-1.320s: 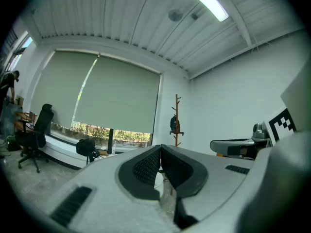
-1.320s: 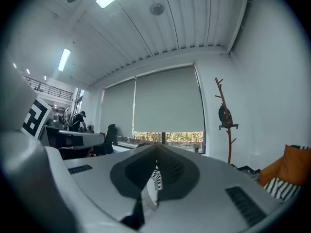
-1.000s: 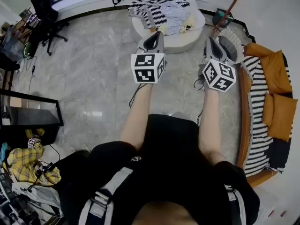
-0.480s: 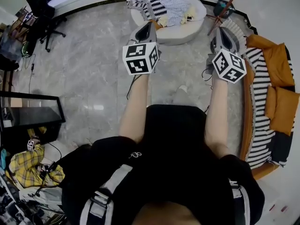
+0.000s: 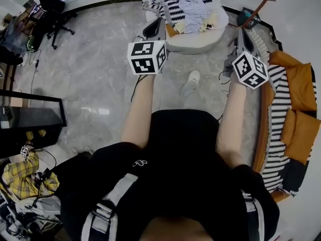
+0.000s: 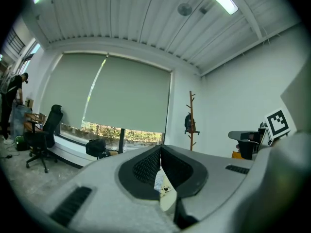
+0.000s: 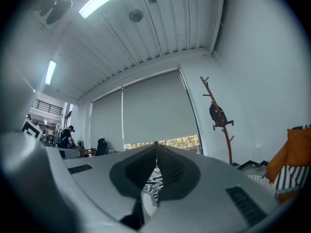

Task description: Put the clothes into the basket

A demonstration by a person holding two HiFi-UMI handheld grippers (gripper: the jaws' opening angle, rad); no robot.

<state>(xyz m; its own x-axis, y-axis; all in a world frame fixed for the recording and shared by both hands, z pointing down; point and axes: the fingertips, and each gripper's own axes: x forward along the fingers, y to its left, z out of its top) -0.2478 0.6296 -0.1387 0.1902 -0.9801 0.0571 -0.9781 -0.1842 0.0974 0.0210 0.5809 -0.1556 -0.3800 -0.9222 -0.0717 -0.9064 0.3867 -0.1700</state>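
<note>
Pointing my left gripper (image 5: 156,25) and my right gripper (image 5: 241,36) out level, each with its jaws pressed together on nothing, I face the clothes (image 5: 183,6), a striped and pale heap on the round white stand (image 5: 198,43) near ahead.

Clothes (image 5: 181,6) lie heaped on the round ottoman (image 5: 198,43), with the sofa (image 5: 279,112) to its right and an office chair (image 5: 50,0) far to its left.
</note>
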